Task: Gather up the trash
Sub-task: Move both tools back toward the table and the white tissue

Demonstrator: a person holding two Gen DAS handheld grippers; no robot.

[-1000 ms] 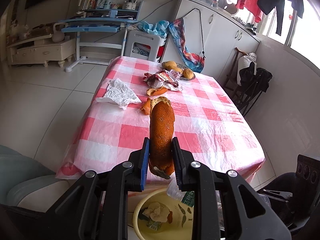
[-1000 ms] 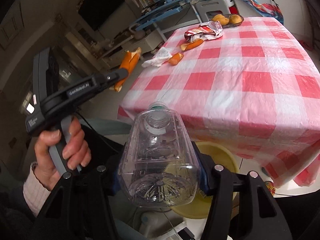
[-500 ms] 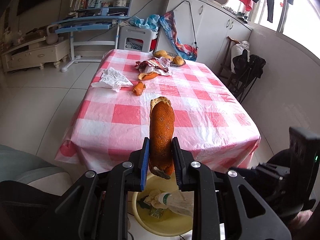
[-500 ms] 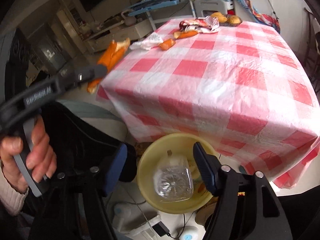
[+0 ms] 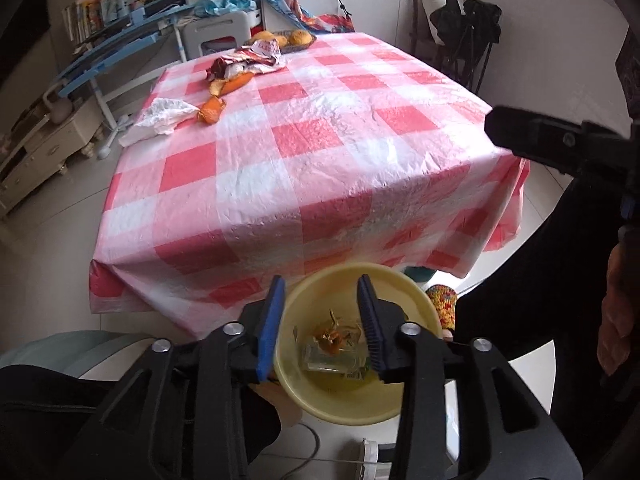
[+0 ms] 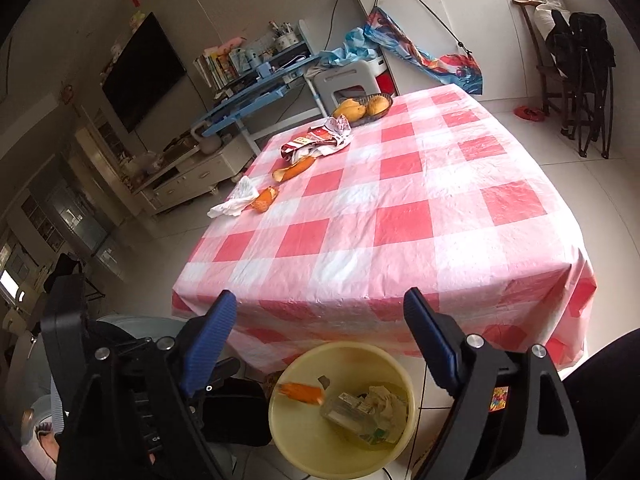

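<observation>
Both tools over the yellow bin (image 5: 416, 304) on the floor by my counter (image 6: 400, 220). Left tool (image 5: 320, 316) jaws opening, nothing between; orange peel (image 6: 301, 391) and clear bottle (image 6: 352, 410) in the bin. Right tool (image 6: 320, 336) opening wide, empty. More peels (image 6: 265, 200), tissue (image 6: 236, 200), wrapper (image 6: 316, 140) on the counter.

Pale tiled floor (image 6: 580, 184), white cupboards (image 6: 472, 20), wall-mounted television (image 6: 140, 72).
</observation>
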